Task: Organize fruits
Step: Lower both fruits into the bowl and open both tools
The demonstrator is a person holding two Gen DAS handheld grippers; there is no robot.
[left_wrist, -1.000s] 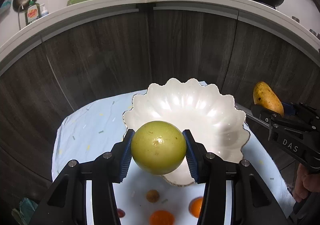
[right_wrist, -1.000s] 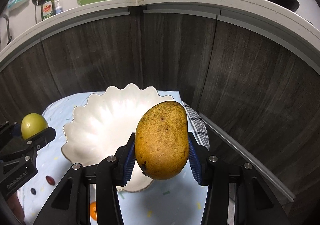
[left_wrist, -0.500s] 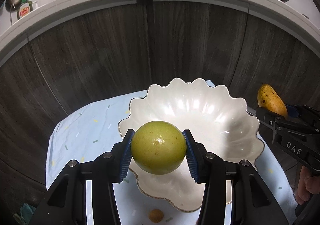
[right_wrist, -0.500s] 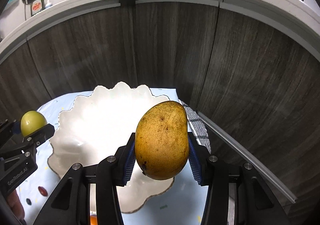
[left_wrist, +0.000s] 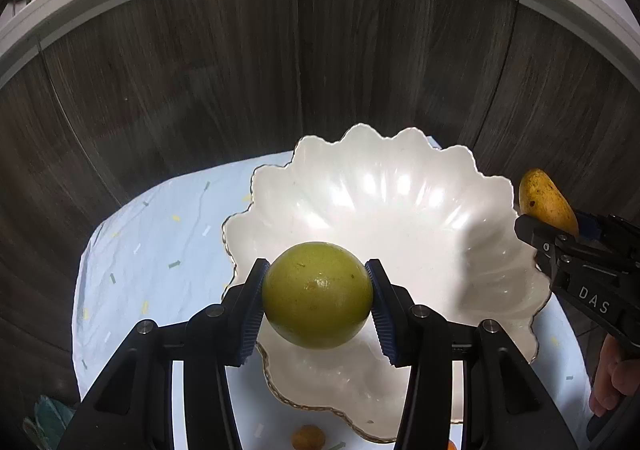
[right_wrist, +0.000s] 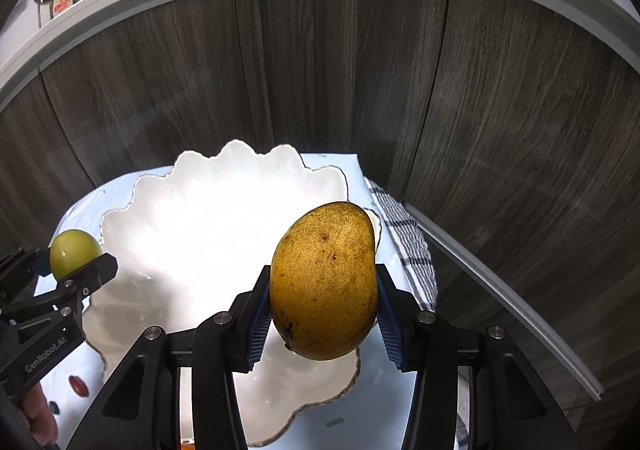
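Tablecloth [left_wrist: 152,250]: pale blue, scattered with small coloured flecks; spread beneath the bowl, in front of dark wood-grain panels.
Left gripper [left_wrist: 318,296]: fingers closed about halfway, the blue ribbed pads [left_wrist: 253,314] pressed against both sides of the green fruit.
Green fruit [left_wrist: 318,294]: round, yellow-green, lightly speckled; held off the cloth above the near-left rim of the bowl, as seen in the left wrist view.
Small brown fruit [left_wrist: 308,442]: seen on the cloth just in front of the bowl's near rim.
Bowl [left_wrist: 400,154]: white, glossy, scalloped edge with a thin gilt line; set on the tablecloth, between the two grippers.
Right gripper [right_wrist: 324,316]: fingers likewise partly closed, both pads clamped on the mango.
Mango [right_wrist: 325,280]: yellow-orange, brown-freckled, held upright with the narrower end up; carried above the bowl's right-hand near edge.
Checked cloth [right_wrist: 412,246]: black-and-white, lying at the right edge of the tablecloth, just beside the bowl.
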